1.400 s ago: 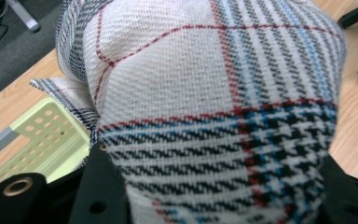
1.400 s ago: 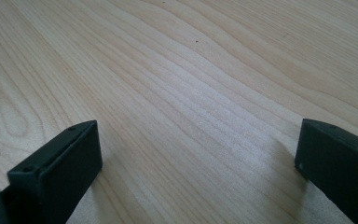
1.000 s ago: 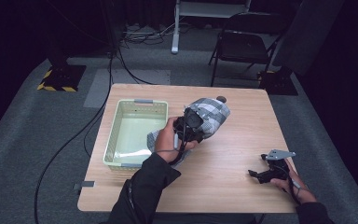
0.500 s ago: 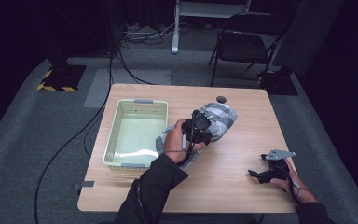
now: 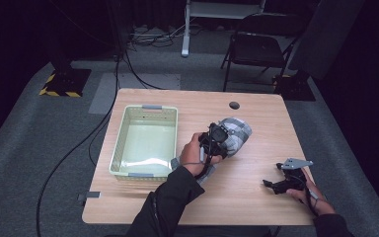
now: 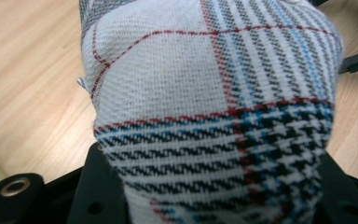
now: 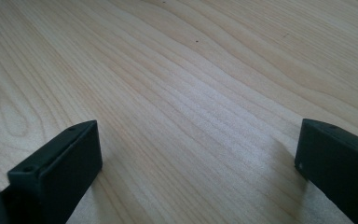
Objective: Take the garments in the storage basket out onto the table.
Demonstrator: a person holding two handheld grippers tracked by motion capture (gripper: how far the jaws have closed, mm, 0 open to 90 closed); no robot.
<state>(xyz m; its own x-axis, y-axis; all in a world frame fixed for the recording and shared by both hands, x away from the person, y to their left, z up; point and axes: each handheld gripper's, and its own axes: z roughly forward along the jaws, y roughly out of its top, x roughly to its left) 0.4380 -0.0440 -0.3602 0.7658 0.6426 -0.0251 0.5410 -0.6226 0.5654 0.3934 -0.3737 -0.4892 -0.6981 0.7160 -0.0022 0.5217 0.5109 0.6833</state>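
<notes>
A plaid cloth [image 5: 234, 133], white and grey with red, blue and black lines, is bunched up at the middle of the wooden table [image 5: 256, 106]. My left gripper [image 5: 216, 139] is shut on the plaid cloth, which bulges between its jaws in the left gripper view [image 6: 209, 116]. A pale green basket [image 5: 145, 140] stands at the left of the table, to the left of the left gripper. My right gripper [image 5: 276, 185] rests near the table's front right corner, open, with bare wood between its jaws in the right gripper view [image 7: 196, 154].
A round cable hole [image 5: 234, 105] lies near the table's far edge. Behind the table stand a black folding chair [image 5: 259, 47] and a white stand [image 5: 222, 10]. Cables [image 5: 94, 133] run over the grey floor to the left.
The left gripper has moved right and toward the table's near side with the cloth, away from the basket. The right gripper has stayed put.
</notes>
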